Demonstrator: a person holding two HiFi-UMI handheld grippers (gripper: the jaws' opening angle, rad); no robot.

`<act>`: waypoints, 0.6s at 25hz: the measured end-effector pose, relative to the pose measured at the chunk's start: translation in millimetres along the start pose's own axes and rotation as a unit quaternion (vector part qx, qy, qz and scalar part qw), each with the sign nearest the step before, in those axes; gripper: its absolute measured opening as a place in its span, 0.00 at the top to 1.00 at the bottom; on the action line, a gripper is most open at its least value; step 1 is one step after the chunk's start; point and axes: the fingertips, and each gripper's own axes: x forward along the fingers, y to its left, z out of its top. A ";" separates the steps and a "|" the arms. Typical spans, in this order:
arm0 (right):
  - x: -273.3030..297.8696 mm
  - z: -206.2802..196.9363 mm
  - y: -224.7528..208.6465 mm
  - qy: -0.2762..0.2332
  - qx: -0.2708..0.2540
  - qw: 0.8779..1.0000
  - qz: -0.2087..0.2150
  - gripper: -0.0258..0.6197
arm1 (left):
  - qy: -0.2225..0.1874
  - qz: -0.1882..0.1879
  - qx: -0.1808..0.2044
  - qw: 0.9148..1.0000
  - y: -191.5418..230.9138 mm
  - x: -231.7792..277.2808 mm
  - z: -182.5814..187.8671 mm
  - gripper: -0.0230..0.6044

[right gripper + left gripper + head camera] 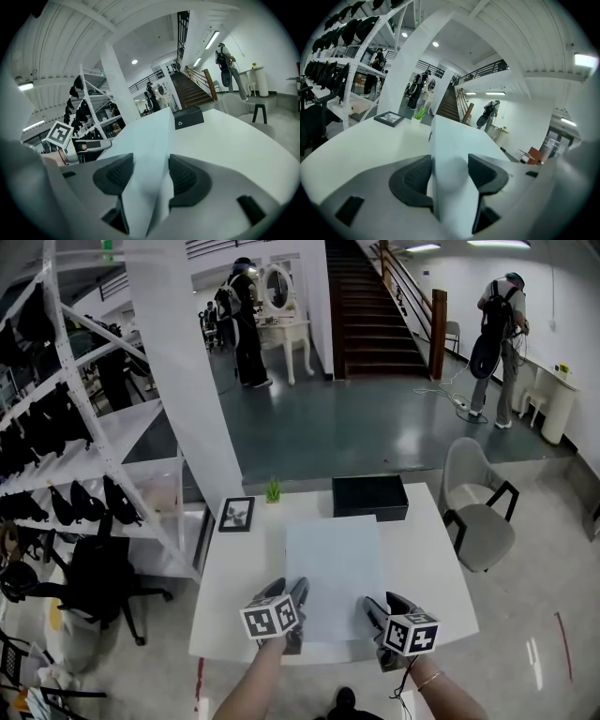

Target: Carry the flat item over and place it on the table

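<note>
The flat sheet (334,563) spreads over the middle of the desk (239,587). The left tongs (296,601) pinch its near edge at 7 o'clock, the right tongs (371,611) at 5. It looks thin, light and floppy, so it will likely sag. Keep hold of both near corners, level.

The left tongs (298,594) and right tongs (372,607) have grey moulded bodies. Each carries a white cube (272,617) printed with black square markers. The jaws are lined with dark, ribbed, rounded pads (416,176). A thin bangle (427,679) circles the right wrist. The dark shape lower down may be a shoe (344,699).
</note>
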 end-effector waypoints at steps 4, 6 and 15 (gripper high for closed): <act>4.7 -4.7 -7.0 0.008 0.005 1.000 -0.005 0.59 | 0.011 0.001 -0.001 1.000 1.0 7.9 -4.8 0.57; 8.3 -6.6 -9.7 0.012 0.008 1.000 -0.007 0.59 | 0.015 0.002 -0.001 1.000 2.8 12.5 -6.4 0.57; 16.5 -11.4 -16.2 0.027 0.018 0.999 -0.008 0.59 | 0.041 0.011 -0.009 0.999 8.8 23.6 -14.1 0.57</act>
